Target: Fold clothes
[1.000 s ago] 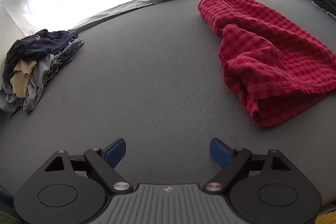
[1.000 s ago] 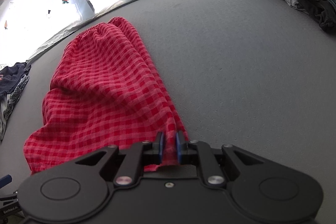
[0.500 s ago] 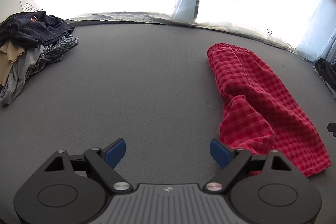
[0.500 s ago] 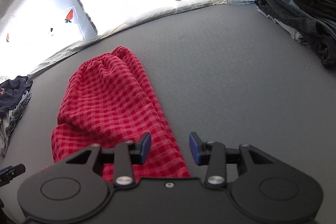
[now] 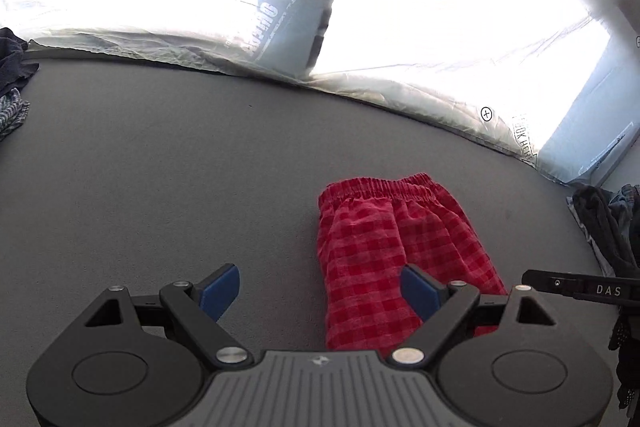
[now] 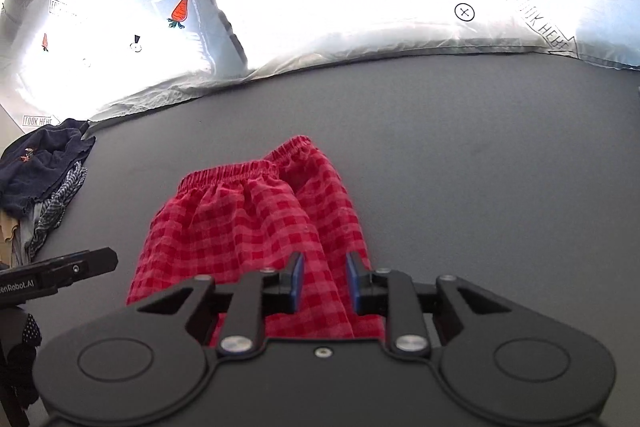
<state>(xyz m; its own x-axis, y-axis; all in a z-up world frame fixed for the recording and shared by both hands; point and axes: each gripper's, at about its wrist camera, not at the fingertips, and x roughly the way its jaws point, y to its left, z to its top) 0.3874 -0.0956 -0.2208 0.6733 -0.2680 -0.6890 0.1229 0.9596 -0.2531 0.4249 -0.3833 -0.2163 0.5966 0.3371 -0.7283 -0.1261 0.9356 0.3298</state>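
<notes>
The left gripper (image 5: 320, 291) hangs with its blue-padded jaws spread wide and nothing between them, while the right gripper (image 6: 323, 282) is parted more narrowly, its pads straddling the near hem of the red checked shorts (image 6: 256, 227) without pinching it. The shorts lie on the grey table (image 6: 480, 167), elastic waistband at the far end, gathered in soft lengthwise folds. A pile of dark clothes (image 6: 44, 167) sits at the far left.

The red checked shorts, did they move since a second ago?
Yes. The red checked shorts slid away from the dark pile, and their elastic waistband sits nearer the right hand-held gripper.
</notes>
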